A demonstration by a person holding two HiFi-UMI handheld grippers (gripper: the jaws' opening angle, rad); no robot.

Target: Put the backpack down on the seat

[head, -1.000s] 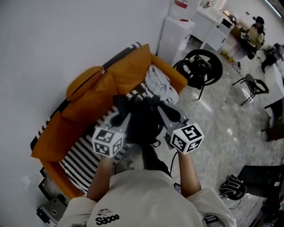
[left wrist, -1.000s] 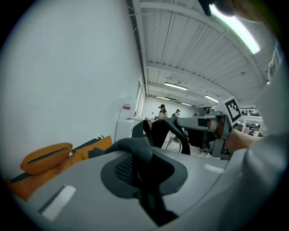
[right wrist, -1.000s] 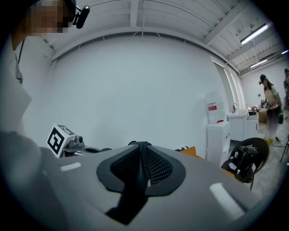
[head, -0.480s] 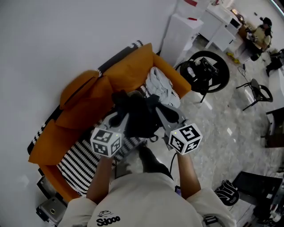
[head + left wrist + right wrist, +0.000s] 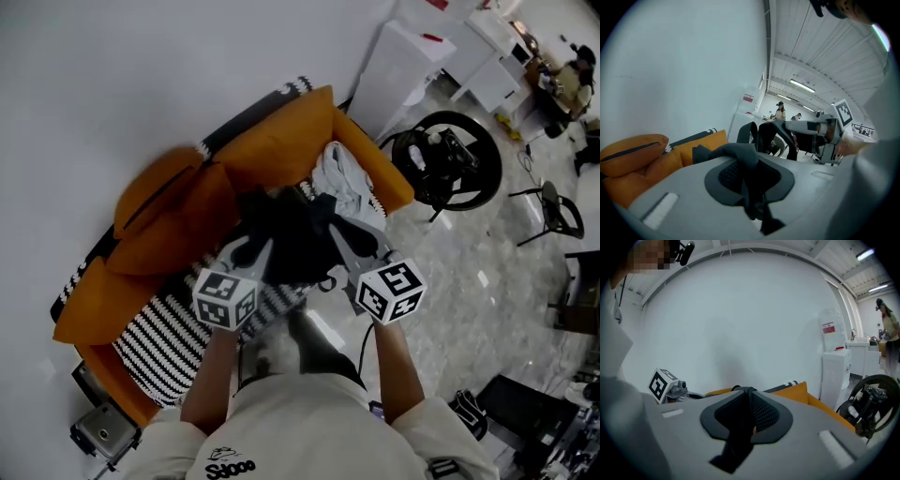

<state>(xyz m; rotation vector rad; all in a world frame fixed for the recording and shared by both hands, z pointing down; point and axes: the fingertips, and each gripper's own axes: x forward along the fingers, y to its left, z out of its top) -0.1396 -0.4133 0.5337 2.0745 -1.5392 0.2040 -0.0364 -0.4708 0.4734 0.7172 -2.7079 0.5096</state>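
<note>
In the head view a black backpack [image 5: 292, 236] hangs between my two grippers, over the striped seat [image 5: 169, 342] of an orange sofa [image 5: 281, 141]. My left gripper [image 5: 251, 253] holds its left side and my right gripper [image 5: 336, 239] its right side. Seen from the left gripper view, the left gripper [image 5: 743, 161] is shut on a black backpack strap [image 5: 750, 187], with the right gripper [image 5: 820, 136] beyond it. The right gripper view has the right gripper [image 5: 747, 397] shut on another black strap [image 5: 736, 441]. The backpack hides the seat beneath it.
A grey heap of clothes [image 5: 345, 186] lies on the sofa's right end and an orange cushion [image 5: 169, 202] leans at its left. A white cabinet [image 5: 403, 66], a black wheel-shaped device [image 5: 450, 169] and a black chair [image 5: 553, 202] stand to the right. A person [image 5: 577, 80] sits far off.
Both grippers have carried the backpack forward and lower, toward the sofa's backrest. It now hangs over the seat, close to the grey clothes.
</note>
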